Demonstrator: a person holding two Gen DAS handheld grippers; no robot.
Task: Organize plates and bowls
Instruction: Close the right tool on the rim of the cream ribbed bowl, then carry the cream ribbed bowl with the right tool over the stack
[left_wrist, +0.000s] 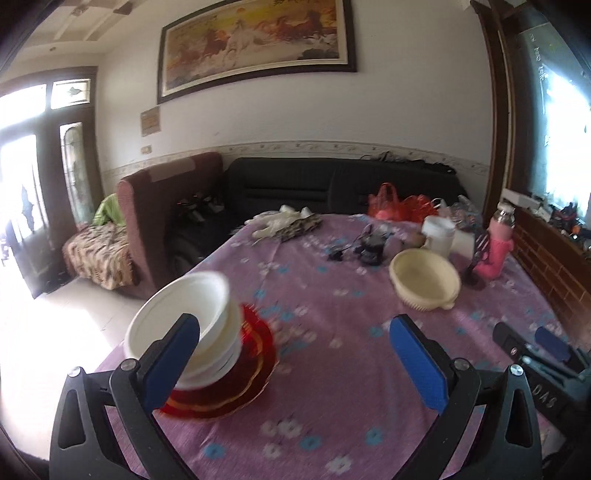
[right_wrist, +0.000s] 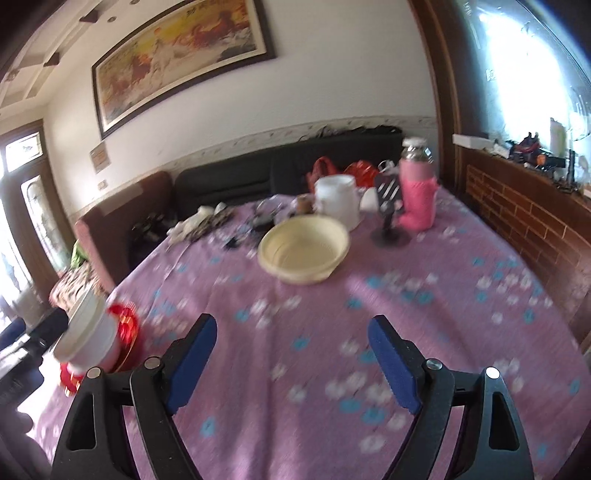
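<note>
Hovering wide apart, your left gripper and right gripper grasp nothing — stacked white bowls on red plates sit untouched.

Both hand-held grippers wide open

Counted on the purple table

One stack of white bowls, how many bowls blurred beyond counting; it sits on red plates, at least two by the rims. One cream basket. One pink bottle. One white jar. One black stand. Two red bags at the far edge. One heap of white gloves. Two grippers: one left gripper, one right gripper, each with two blue pads.
</note>
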